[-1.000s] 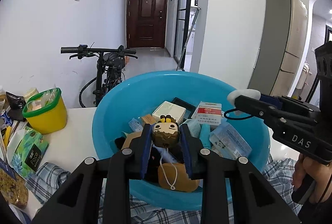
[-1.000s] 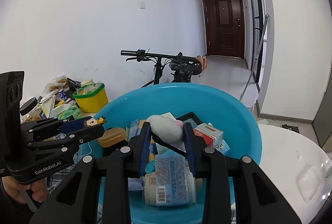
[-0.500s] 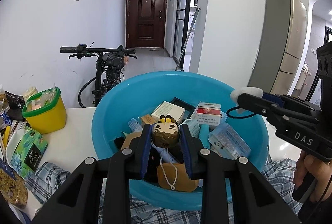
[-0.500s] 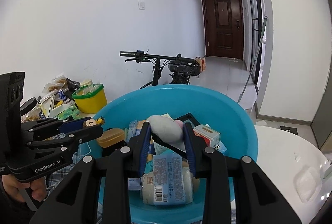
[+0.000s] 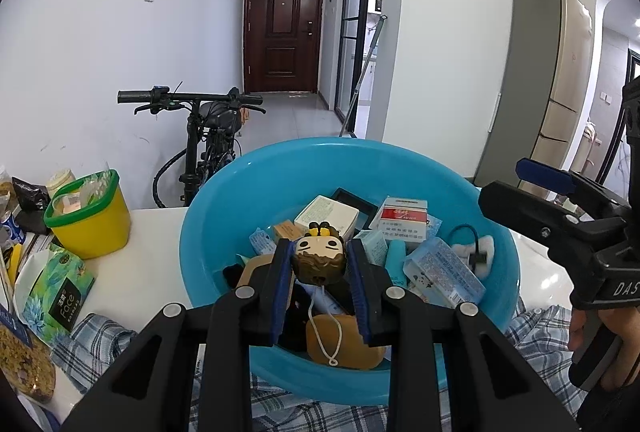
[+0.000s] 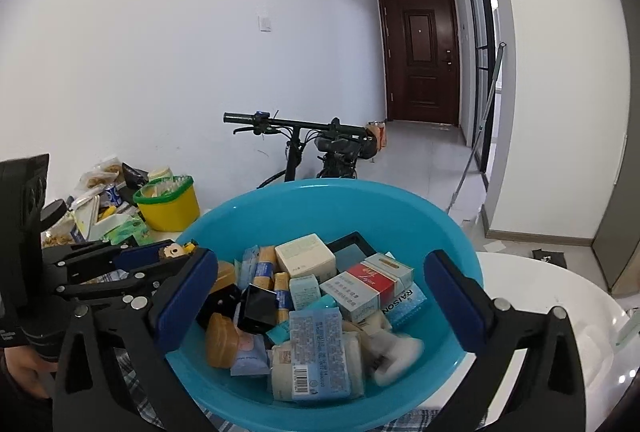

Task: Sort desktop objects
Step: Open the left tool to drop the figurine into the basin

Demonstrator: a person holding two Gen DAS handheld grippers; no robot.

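Our left tool (image 5: pixel 319 266) hangs tilted down over the blue basin (image 5: pixel 248 200), clamped on a doll head (image 5: pixel 320 258). Our right tool (image 6: pixel 320 296), above the basin too, has just sprung wide, dropping its white plush (image 6: pixel 396 352) inside.

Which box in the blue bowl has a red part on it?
The flat cigarette-style box lying in the blue bowl. It has a red band across white, while the squarish box behind it is plain cream.
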